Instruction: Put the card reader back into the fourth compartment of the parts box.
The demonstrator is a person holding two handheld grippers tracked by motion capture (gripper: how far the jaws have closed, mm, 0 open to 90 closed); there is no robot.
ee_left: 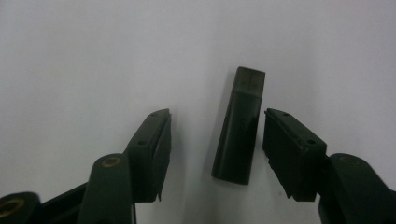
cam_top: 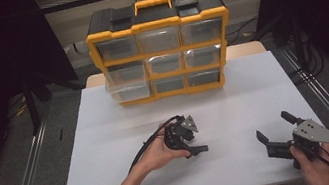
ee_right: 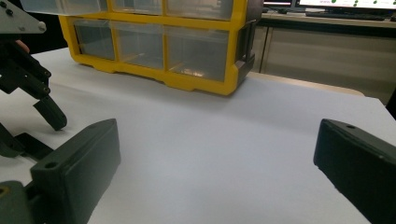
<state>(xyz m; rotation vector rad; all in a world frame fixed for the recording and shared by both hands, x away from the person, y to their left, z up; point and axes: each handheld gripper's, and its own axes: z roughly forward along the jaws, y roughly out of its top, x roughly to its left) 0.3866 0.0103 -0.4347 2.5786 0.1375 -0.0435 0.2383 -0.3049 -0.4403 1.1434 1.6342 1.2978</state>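
**Left gripper set over a small dark block on the white table**

The left gripper (cam_top: 197, 149) sits just below the centre of the high view, held in the person's left hand (cam_top: 155, 156), with its black cable looping to the lower left. In the left gripper view its two black jaws stand at a medium gap around a small dark block (ee_left: 239, 125). The block is a matte, rectangular bar with a squared, faintly translucent far end. It lies flat on the table, closer to the jaw at the right of that frame, and a thin strip of table shows between block and pad on both sides, so neither pad presses it. The pads are flat and rectangular, fixed with small screws.

The right gripper (cam_top: 274, 131) rests at the lower right of the high view, in the right hand (cam_top: 312, 165), a grey three-cornered plate on top. Its jaws stand wide apart with bare table between them.

The table (cam_top: 254, 92) is smooth, matte white. At its far edge stands an organiser (cam_top: 161, 47), a yellow plastic frame with a black top, a yellow carry handle and clear drawers in three rows. One drawer (cam_top: 124, 76), in the middle row at left, is pulled out. The right gripper view shows a black side latch on the organiser; no writing is legible on it
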